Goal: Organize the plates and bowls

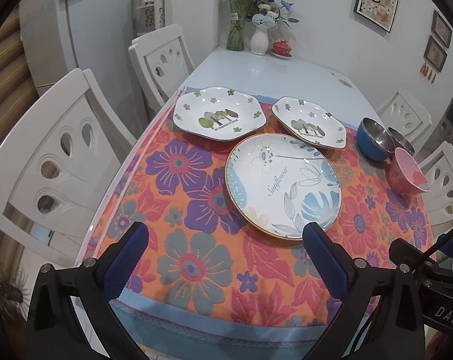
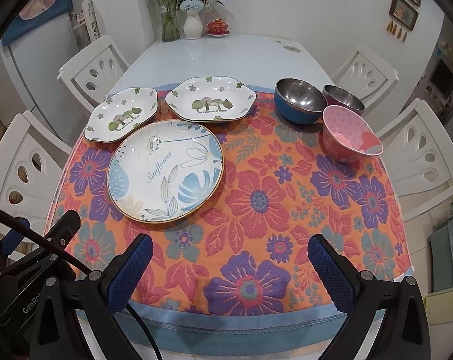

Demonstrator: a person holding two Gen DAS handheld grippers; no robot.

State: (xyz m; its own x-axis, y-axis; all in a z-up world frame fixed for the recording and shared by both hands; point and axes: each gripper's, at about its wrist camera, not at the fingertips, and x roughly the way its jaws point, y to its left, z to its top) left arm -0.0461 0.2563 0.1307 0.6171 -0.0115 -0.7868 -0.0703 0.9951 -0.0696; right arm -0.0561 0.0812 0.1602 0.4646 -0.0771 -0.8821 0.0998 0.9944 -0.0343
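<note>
**Q:** On the table (image 2: 214,57), what lies where?

**A:** Upon the flowered cloth (image 2: 256,204): a round plate (image 2: 165,170) nearest the camera on the left half; two six-sided plates behind it, the left plate (image 2: 123,114) and the right plate (image 2: 210,99), each just beside the round one and possibly overlapped by its rim; three bowls to the right, a blue bowl (image 2: 298,99), a dark bowl (image 2: 343,98) behind, and a pink bowl (image 2: 350,133) in front, crowded close or touching; nothing stacked yet.

**Q:** And the claws?

**A:** Left claw (image 1: 226,237) spread wide, empty, hovering over the near cloth with its right finger (image 1: 322,246) close to the round plate's near rim; right claw (image 2: 230,255) equally wide, empty, above the cloth, well apart from the bowls.

**Q:** What may go wrong?

**A:** Probably a glazed rim slipping from a shallow pinch; a lifted plate tilting and knocking its neighbours, since all three sit so near; the cloth dragging and shifting everything; the bowls clinking or tipping if one is pulled from the cluster carelessly.
</note>
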